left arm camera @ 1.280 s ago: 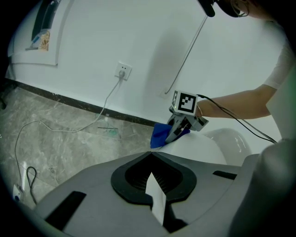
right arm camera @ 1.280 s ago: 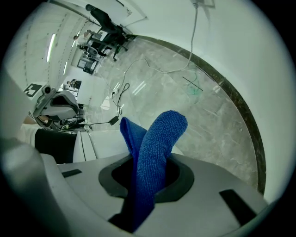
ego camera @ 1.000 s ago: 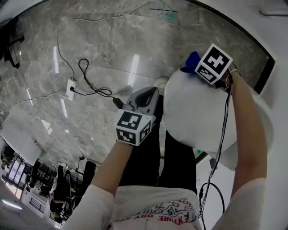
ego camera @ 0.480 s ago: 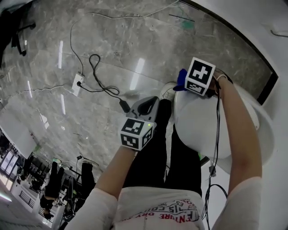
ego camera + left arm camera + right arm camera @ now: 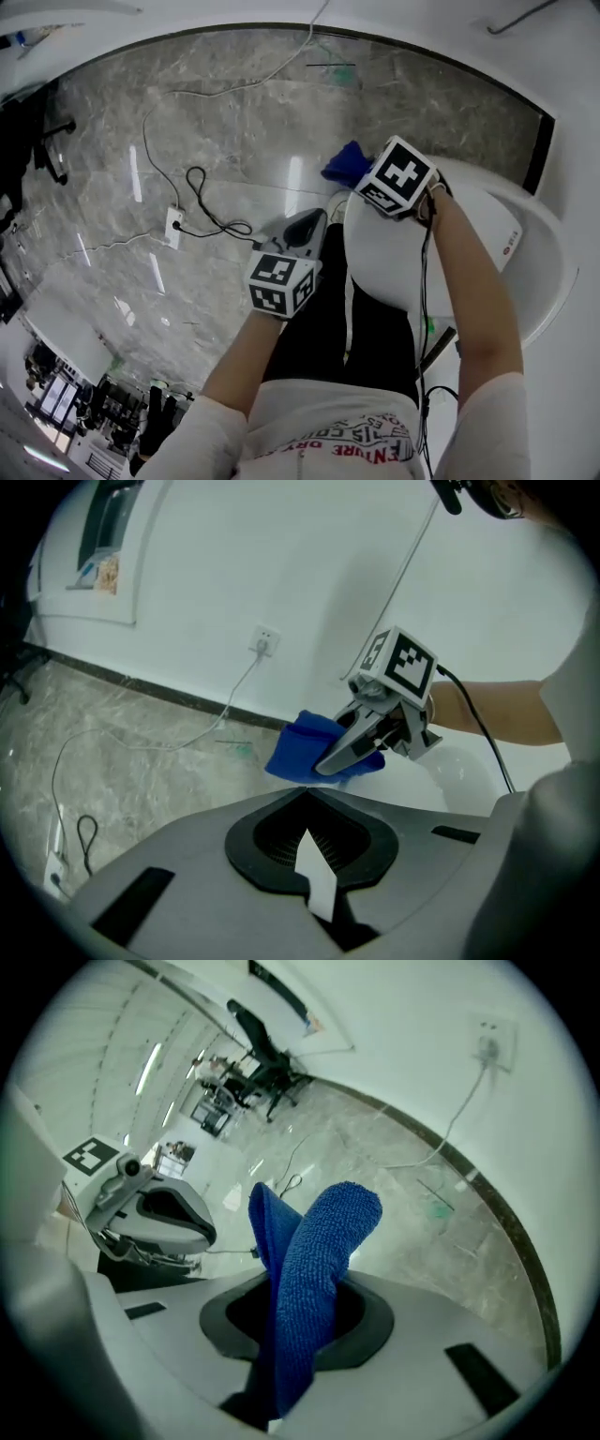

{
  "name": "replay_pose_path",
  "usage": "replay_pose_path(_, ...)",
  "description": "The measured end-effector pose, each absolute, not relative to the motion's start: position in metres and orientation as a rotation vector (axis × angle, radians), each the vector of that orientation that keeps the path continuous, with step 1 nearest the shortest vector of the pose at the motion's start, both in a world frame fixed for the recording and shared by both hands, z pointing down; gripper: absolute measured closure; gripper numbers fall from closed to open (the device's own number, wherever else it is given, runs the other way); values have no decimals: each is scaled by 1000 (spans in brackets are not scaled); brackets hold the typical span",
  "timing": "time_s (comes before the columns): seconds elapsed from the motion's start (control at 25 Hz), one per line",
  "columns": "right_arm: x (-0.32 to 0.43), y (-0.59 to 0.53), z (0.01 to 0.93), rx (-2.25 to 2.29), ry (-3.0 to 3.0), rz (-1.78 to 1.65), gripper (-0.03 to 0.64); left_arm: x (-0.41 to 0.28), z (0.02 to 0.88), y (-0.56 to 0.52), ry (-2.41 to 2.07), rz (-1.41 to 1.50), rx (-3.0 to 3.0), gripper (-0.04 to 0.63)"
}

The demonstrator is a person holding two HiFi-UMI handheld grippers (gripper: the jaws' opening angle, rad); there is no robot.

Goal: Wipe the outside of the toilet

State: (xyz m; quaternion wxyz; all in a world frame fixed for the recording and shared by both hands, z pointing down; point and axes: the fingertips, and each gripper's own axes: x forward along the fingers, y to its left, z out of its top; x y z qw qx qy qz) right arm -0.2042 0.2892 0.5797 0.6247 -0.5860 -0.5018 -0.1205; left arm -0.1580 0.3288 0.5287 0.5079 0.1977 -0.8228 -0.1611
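Observation:
The white toilet (image 5: 398, 267) stands at the right of the head view, lid down. My right gripper (image 5: 364, 174) is at the lid's front left edge, shut on a folded blue cloth (image 5: 344, 161) that sticks out past its tips. From the left gripper view, the right gripper (image 5: 361, 744) holds the cloth (image 5: 302, 747) against the toilet's white rim (image 5: 459, 772). The cloth (image 5: 314, 1260) fills the jaws in the right gripper view. My left gripper (image 5: 305, 227) hangs beside the toilet above the person's dark trousers, shut and holding nothing; it also shows as the left gripper (image 5: 155, 1215).
A white power strip (image 5: 173, 225) with a looped black cable (image 5: 211, 214) lies on the grey marble floor. A white cable runs to a wall socket (image 5: 266, 640). The person's legs (image 5: 314, 328) stand close against the toilet's front. Office chairs (image 5: 258, 1058) stand far off.
My right gripper has carried the blue cloth leftward along the lid's edge toward its front. The left gripper has stayed almost where it was. The head camera has shifted.

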Motion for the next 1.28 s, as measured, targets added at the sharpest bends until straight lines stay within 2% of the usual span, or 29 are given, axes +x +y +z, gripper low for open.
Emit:
replay_pose_path(0.28, -230, 194, 514, -1130, -1511, -114, 545, -196, 490, 250, -2000, -184, 712, 589)
replay_pose_path(0.6, -179, 79, 495, -822, -1710, 104, 545, -193, 465, 155, -1961, -70, 919, 589)
replay_pose_path(0.88, -164, 0, 486, -390, -1944, 353, 545, -206, 456, 68, -1762, 115, 1240, 588)
replay_pose_path(1.28, -85, -102, 438, 213, -2114, 739, 545, -150, 420, -35, -1448, 329, 1594, 588)
